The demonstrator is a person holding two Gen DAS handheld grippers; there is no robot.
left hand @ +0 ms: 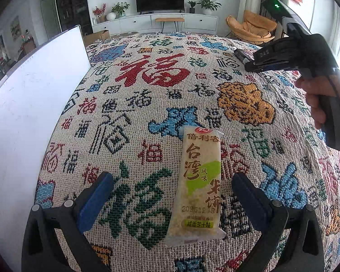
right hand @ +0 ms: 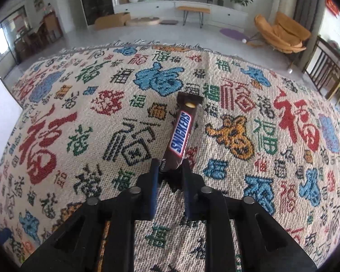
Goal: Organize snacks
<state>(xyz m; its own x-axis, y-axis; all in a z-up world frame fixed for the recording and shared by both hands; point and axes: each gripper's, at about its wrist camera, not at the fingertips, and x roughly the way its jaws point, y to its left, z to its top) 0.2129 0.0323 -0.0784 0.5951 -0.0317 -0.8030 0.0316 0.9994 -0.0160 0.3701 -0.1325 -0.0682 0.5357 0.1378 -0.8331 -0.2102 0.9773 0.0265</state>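
Observation:
A pale rice-cracker packet (left hand: 198,187) with green and brown print lies flat on the patterned cloth (left hand: 147,104), lengthwise between my left gripper's fingers. My left gripper (left hand: 172,181) is open, its blue-padded fingers on either side of the packet, not touching it. My right gripper (right hand: 170,165) is shut on the near end of a brown Snickers bar (right hand: 181,133), which points away from me over the cloth (right hand: 79,113). The right gripper also shows in the left wrist view (left hand: 249,64), at the far right, holding the bar (left hand: 243,55).
A white board or box (left hand: 29,113) stands along the cloth's left side; its corner shows in the right wrist view (right hand: 2,117). Beyond the cloth's far fringe are the floor, a TV cabinet (left hand: 156,22) and an orange chair (right hand: 281,34).

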